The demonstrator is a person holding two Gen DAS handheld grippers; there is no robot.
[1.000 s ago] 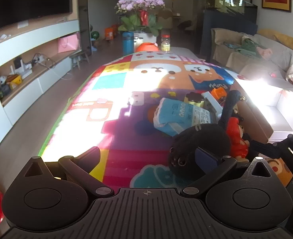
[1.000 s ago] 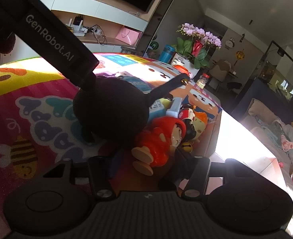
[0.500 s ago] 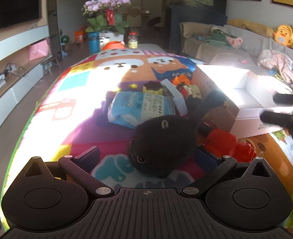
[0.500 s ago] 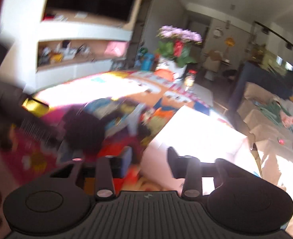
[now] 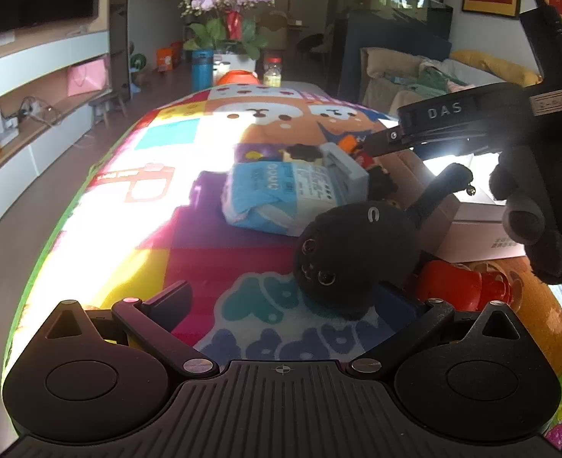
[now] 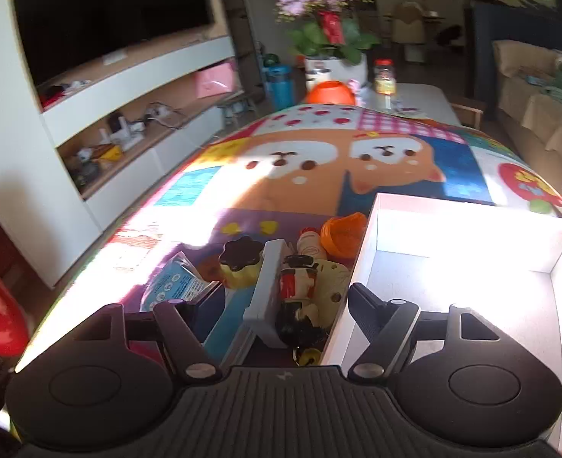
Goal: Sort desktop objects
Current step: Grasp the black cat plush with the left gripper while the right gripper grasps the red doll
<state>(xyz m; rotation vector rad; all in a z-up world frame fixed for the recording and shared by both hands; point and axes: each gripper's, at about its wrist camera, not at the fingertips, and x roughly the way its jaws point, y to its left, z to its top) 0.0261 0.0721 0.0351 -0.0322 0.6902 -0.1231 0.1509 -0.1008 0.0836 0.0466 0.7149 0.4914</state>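
A black plush toy [image 5: 349, 255] lies on the colourful mat [image 5: 212, 263], resting against the right finger of my left gripper [image 5: 284, 299], which is open and not clamped on it. A red figurine [image 5: 456, 286] lies just right of the plush. Behind them are a blue tissue pack [image 5: 281, 194] and a grey flat box [image 5: 345, 168]. My right gripper [image 6: 282, 299] hovers over the grey box [image 6: 269, 290] and a red-and-black figurine [image 6: 300, 286]. Its jaws are opening with nothing between them. The white box [image 6: 361, 252] stands open at its right.
A yellow pot with a black lid [image 6: 240, 263] and an orange lid [image 6: 343, 233] lie beside the white box. A flower pot [image 6: 334, 57], blue bottle [image 6: 281, 84], jar [image 6: 384, 76] and orange bowl [image 6: 330, 93] stand at the far end. A TV cabinet runs along the left and a sofa [image 5: 433, 72] on the right.
My right gripper left the red figurine and black plush, rose and swung over the pile beside the white box, rolling level and widening its jaws. The left view shifted slightly.
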